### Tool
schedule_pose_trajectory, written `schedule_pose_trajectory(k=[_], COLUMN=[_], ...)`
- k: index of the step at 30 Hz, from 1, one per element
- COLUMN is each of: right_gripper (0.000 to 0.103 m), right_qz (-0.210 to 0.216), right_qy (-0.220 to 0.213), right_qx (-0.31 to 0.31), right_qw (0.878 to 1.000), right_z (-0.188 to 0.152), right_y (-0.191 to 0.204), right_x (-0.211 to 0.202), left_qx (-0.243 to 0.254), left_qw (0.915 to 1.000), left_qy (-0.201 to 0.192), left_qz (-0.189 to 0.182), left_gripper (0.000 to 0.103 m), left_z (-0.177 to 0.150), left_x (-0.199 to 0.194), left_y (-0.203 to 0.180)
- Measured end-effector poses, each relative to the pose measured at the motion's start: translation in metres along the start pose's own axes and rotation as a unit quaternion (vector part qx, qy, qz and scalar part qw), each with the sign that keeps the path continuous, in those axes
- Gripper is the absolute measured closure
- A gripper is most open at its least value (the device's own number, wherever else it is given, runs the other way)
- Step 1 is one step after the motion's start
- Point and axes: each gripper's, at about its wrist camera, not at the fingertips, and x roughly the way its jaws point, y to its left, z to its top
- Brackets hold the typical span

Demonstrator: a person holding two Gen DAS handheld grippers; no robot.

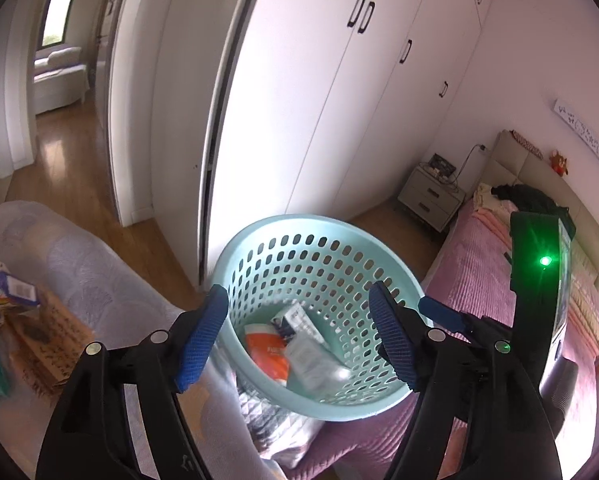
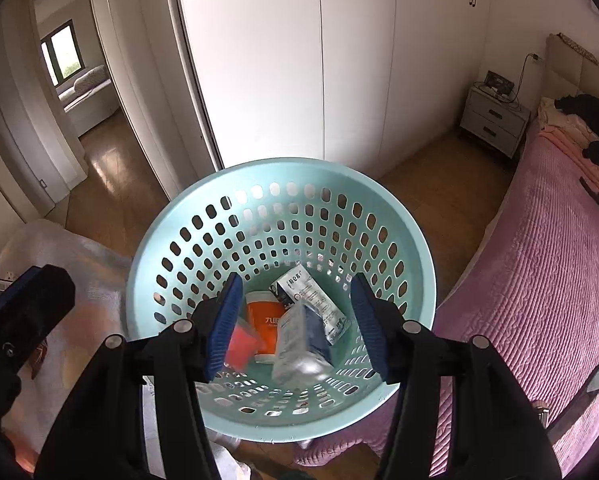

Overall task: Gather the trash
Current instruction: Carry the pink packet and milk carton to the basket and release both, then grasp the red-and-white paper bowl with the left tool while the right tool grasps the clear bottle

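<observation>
Tongs first: my left tongs and right tongs both hung released over the mint basket. Inside it lay the trash: an orange packet, a carton and a wrapper. Beyond stood the pink bed and white wardrobe.

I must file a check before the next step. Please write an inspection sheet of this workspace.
Surface: pink bedspread; pale blanket beside it.
Job's things: mint basket holding an orange packet, a white carton and a blurred blue-white carton.
Clutter: packaging on the blanket.
Grippers: left gripper and right gripper both open, empty, above the basket.
Cables: charger lead above the nightstand.
Surroundings: white wardrobe, open doorway.
</observation>
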Motion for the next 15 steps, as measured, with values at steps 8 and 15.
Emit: schedule_pose_trajectory(k=[8,15], right_gripper=[0.050,0.050], right_qz=[0.030,0.085], right_qy=[-0.031,-0.078], right_qx=[-0.014,-0.044], right_qw=[0.999,0.992], right_z=[-0.002,-0.005], right_y=[0.013,0.049], right_x=[-0.041,-0.100], left_qx=[-0.012,-0.025], left_qw=[0.9987,0.9942], left_qy=[-0.049,-0.095], left_qz=[0.011,0.044], left_gripper=[0.032,0.032], left_z=[0.001,-0.002], left_x=[-0.063,-0.139], left_y=[0.014,0.040])
